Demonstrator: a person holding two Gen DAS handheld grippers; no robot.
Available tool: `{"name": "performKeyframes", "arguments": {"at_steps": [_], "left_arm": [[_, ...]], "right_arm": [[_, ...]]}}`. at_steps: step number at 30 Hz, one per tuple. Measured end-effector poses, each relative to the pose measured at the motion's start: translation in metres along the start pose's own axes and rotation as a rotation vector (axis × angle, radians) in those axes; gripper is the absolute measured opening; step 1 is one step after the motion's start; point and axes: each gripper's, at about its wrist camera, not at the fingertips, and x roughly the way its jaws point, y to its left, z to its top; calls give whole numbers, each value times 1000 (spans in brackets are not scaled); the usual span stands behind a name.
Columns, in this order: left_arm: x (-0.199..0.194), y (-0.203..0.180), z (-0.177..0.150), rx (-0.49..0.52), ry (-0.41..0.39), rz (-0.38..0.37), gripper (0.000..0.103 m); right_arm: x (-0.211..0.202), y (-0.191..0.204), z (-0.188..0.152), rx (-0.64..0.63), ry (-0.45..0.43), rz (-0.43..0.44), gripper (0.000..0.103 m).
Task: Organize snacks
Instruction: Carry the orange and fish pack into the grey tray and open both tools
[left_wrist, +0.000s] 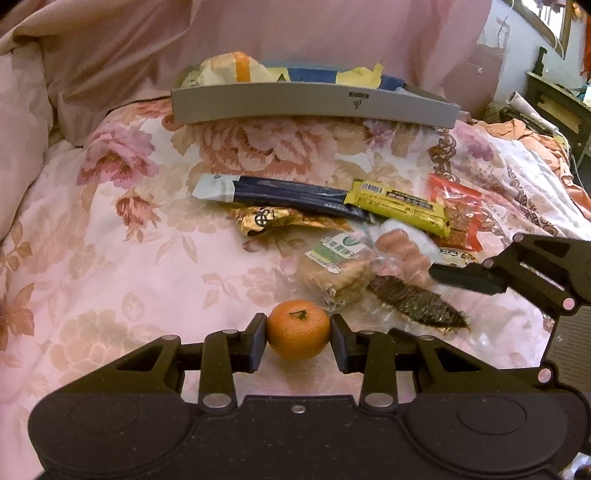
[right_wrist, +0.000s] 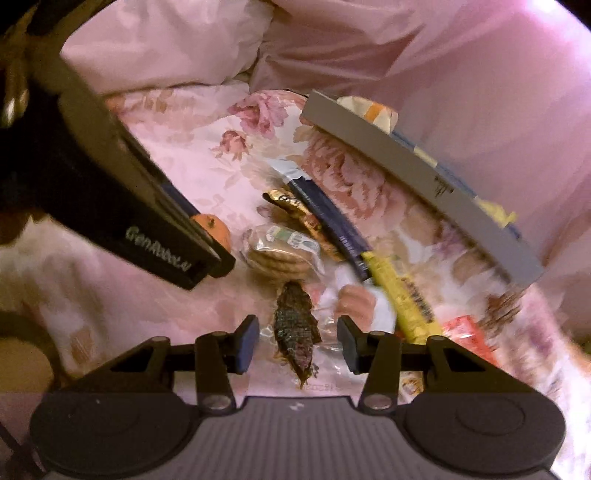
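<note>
Tangerine (left_wrist: 298, 334) sits gripped between the left gripper (left_wrist: 298, 341) jaws, low over the floral bedspread (left_wrist: 110, 240); next comes carrying it to the grey tray (left_wrist: 314, 105). Right gripper (right_wrist: 298, 341) hovers wide open above the seaweed-wrapped snack (right_wrist: 295, 328)

The gray tray (left_wrist: 314, 105) wall hides most of the packets inside it. The writing on the yellow bar (left_wrist: 399, 212) near the tray is too small to read.

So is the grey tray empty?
No. The grey tray already holds snack packets, blue, yellow and orange, showing above its front wall.
</note>
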Motion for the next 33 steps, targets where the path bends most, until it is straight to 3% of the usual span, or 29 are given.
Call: {"name": "performKeyframes", "arguments": {"at_steps": [7,33], "left_arm": [[-8,-5,2,6,-20,-5,38],[-21,-7,21,-28,-101,12,38]], "right_arm": [[-13,1,0,-94,-17,-116,51],[-22,-3,-5,-180,-114,-302,51]]}}
